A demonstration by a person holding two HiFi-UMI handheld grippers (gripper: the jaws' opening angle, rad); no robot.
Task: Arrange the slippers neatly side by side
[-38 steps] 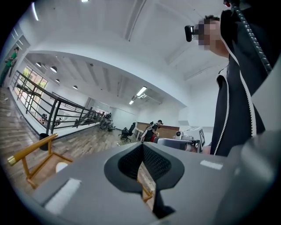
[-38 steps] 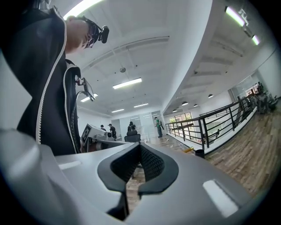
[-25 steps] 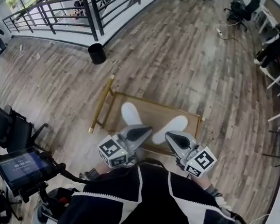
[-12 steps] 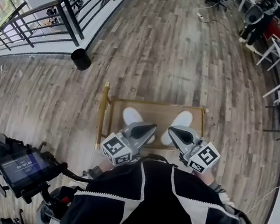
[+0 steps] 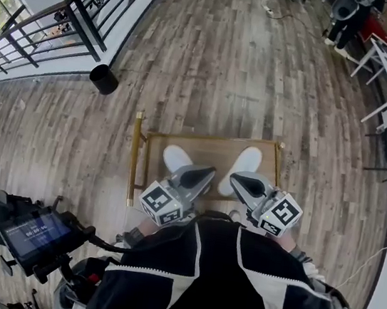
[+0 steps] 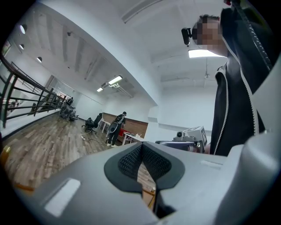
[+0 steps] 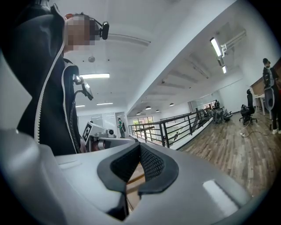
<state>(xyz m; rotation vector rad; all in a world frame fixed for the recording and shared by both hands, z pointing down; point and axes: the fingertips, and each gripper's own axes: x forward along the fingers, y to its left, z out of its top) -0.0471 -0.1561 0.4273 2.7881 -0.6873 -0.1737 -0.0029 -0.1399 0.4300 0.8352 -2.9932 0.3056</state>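
Left slipper (image 5: 176,158) angled upper-left, right slipper (image 5: 245,162) upper-right (a V), gold-framed table (image 5: 210,137), plank floor (image 5: 215,60), left gripper (image 5: 210,171) and right gripper (image 5: 234,178) both closed, empty.

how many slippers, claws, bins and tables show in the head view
white slippers: 2 (left slipper, right slipper)
claws: 2 (left claw, right claw, both shut and empty)
black bin: 1
gold-framed table: 1
total: 6

Black jacket (image 5: 210,282) with white piping, grey left tongs (image 5: 203,173) and right tongs (image 5: 237,181).
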